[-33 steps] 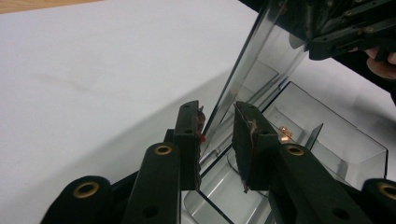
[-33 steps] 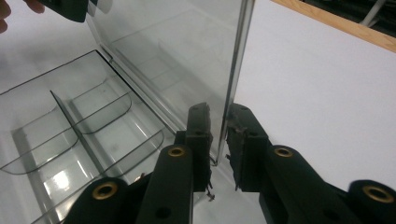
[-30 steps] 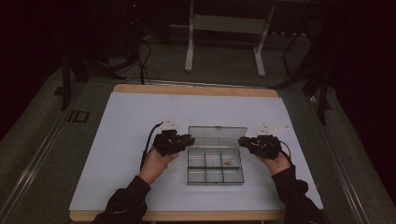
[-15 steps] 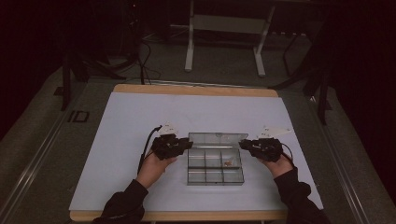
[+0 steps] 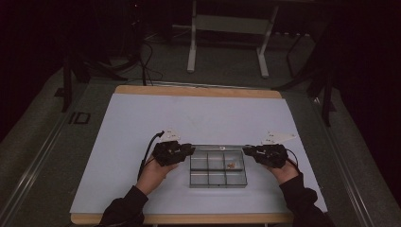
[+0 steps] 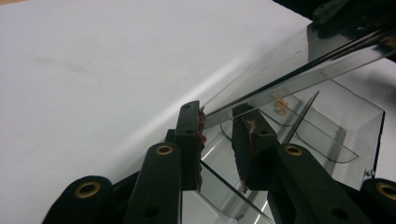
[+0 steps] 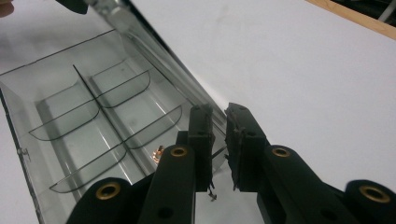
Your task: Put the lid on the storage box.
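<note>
A clear plastic compartment box (image 5: 218, 166) is seen on the white worktop (image 5: 142, 123), toward the near edge and between the two hands, its long axis running left to right across the high view. Six compartments in two rows are shown there, with a small copper-coloured piece (image 5: 231, 165) in the far right one.

The hinged clear lid (image 6: 299, 79) is made out in the left gripper view, tilted up from the box's far side; its thin edge runs between the jaws of the left gripper (image 6: 219, 140), which stand narrowly apart with the lid's corner caught at one pad. Whether both pads press on it cannot be told.

In the right gripper view the lid (image 7: 154, 56) is seen slanting along the box's far wall, and the jaws of the right gripper (image 7: 219, 144) are nearly closed around its other end; a firm grip cannot be confirmed. The curved dividers and the copper-coloured piece (image 7: 158, 152) are shown plainly in this view.

From above, the left gripper (image 5: 189, 149) and the right gripper (image 5: 247, 150) are seen at the box's far corners, pointing inward at each other.
</note>
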A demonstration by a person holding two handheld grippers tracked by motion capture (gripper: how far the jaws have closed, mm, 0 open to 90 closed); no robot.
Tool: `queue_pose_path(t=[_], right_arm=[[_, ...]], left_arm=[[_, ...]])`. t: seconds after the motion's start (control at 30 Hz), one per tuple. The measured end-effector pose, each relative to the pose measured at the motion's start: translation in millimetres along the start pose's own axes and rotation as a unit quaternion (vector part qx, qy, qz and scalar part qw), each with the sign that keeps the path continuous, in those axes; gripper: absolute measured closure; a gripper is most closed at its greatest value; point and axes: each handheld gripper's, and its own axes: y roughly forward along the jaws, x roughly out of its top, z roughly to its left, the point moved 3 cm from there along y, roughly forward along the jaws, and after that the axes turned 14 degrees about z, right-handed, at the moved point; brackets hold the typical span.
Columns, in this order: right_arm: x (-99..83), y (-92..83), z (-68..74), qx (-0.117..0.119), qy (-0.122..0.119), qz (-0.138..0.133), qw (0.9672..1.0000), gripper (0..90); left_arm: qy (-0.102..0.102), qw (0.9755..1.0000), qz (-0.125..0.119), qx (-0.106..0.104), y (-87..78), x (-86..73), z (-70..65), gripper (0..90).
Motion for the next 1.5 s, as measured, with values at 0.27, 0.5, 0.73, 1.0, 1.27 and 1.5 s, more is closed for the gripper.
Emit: queue_pose_path(t=[0.27, 0.5, 0.73, 1.0, 1.27, 1.5], right_arm=[[-4.5, -0.3, 2.4, 0.003, 0.000, 0.001, 1.0000, 80.0], [-8.4, 0.6, 3.7, 0.012, 0.002, 0.003, 0.9999, 77.5], [-12.7, 7.1, 4.4, 0.017, 0.010, 0.010, 0.9998, 64.4], [-18.3, 7.1, -0.5, 0.011, 0.026, 0.010, 0.9995, 52.8], [-25.4, 6.7, -2.0, 0.010, 0.035, 0.013, 0.9993, 50.4], [-28.5, 9.1, -3.3, 0.008, 0.034, 0.021, 0.9992, 50.4]], left_arm=[[0.007, 1.0000, 0.005, 0.002, -1.1, -4.1, -2.1, 73.1], [0.009, 0.9999, 0.010, 0.004, -0.4, -8.7, -3.3, 72.9], [0.000, 0.9998, 0.019, 0.004, 0.2, -15.6, -1.1, 65.0], [-0.008, 0.9998, 0.017, 0.003, -0.7, -20.7, 0.8, 63.1], [-0.009, 0.9997, 0.023, 0.000, 2.2, -24.9, 0.2, 62.1], [-0.011, 0.9996, 0.026, -0.001, 4.6, -29.2, 3.2, 61.0]])
